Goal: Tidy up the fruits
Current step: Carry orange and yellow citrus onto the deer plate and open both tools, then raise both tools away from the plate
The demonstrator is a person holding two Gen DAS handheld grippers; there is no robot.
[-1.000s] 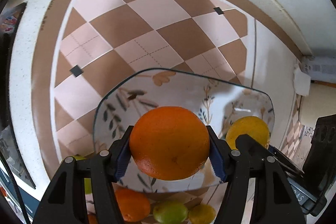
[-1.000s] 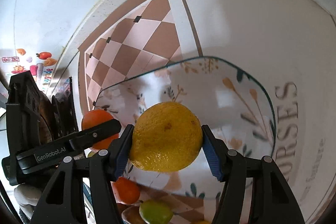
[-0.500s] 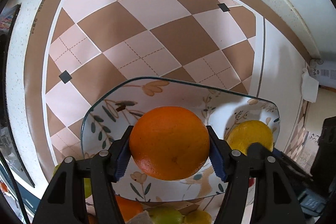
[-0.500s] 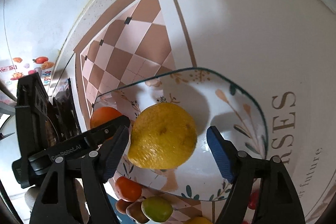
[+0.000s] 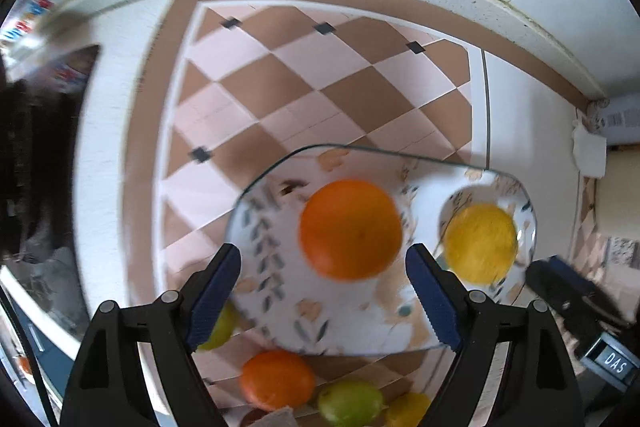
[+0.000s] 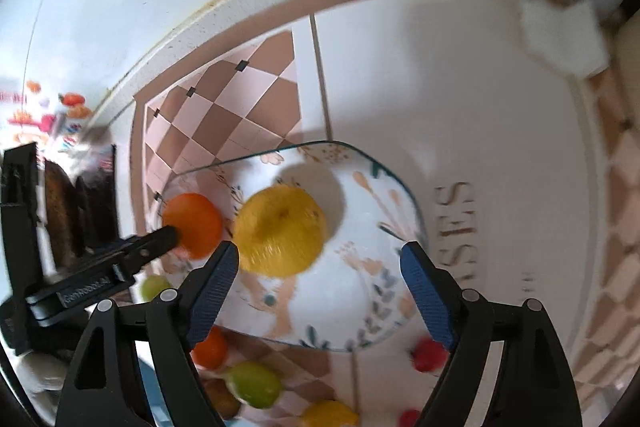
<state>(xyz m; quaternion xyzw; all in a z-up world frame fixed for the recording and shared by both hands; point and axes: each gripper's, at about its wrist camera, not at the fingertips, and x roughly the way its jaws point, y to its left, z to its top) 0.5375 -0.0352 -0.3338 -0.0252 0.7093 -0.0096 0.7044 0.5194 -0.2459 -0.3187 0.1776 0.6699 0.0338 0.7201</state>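
White speckled counter under a checkered brown-and-pink mat [image 5: 320,87], white wall behind. We see a floral glass plate [image 5: 272,267] lying partly on that mat, with the orange [image 5: 350,229] and the lemon [image 5: 480,243] both resting on it, orange to the left, lemon to the right, close but apart.

View differences: the left wrist camera looks nearly straight down, so we get the orange centred and the lemon off to the right. The right wrist camera puts the lemon [image 6: 280,231] at centre and shows printed lettering on the white mat [image 6: 460,227] to the plate's right, plus red berries [image 6: 430,354] near the plate's near edge; neither shows in the left view. It also catches the left tool's black finger in front of the orange [image 6: 196,223].

Left gripper [image 5: 326,291]: jaws have just been opening, now spread wide; the orange sits beyond the tips, neither pad touching it. Right gripper [image 6: 320,291]: jaws also just opened, spread, lemon clear of both pads.

Looks: orange is round, smooth, deep orange, no long axis to call. Lemon is bright yellow, pitted skin, a small dark dimple facing up; blur makes its long axis hard for us to read.

Loose fruit on the near side of the plate: a smaller orange fruit [image 5: 278,379] and a green one [image 5: 350,401].
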